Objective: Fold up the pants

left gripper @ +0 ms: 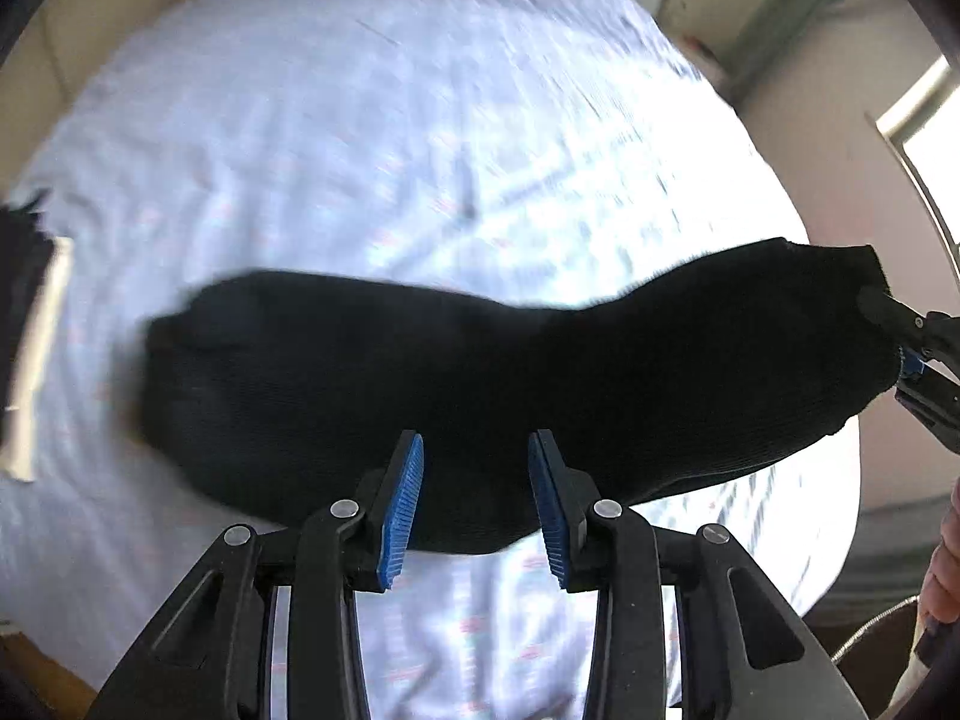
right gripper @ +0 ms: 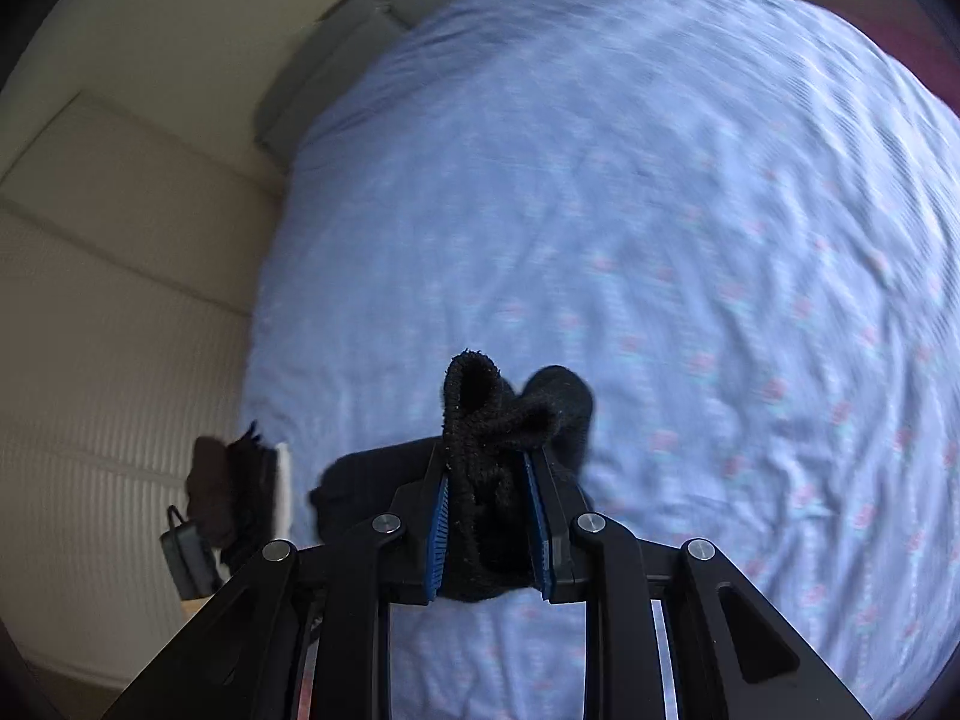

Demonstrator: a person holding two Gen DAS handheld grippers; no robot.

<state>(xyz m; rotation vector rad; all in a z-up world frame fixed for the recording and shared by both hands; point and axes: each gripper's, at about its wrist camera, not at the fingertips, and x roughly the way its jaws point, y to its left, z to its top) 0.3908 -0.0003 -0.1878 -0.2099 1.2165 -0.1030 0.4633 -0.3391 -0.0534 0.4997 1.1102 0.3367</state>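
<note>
Black knit pants [left gripper: 480, 372] hang stretched in a band above the bed [left gripper: 360, 120], blurred at their left end. My left gripper [left gripper: 476, 504] has its blue pads closed on the lower edge of the cloth. At the right edge of the left wrist view, my right gripper [left gripper: 906, 354] holds the far end of the same band. In the right wrist view, my right gripper [right gripper: 486, 510] is shut on a bunched fold of the pants [right gripper: 486, 438], which sticks up between its fingers. The rest of the cloth trails away to the left.
The bed [right gripper: 660, 210] has a light blue sheet with small pink flowers. A pile of dark clothes [right gripper: 240, 492] and a small dark bag [right gripper: 186, 552] lie by its left edge, against a cream wall [right gripper: 90, 240]. A hand [left gripper: 948, 552] shows at the right.
</note>
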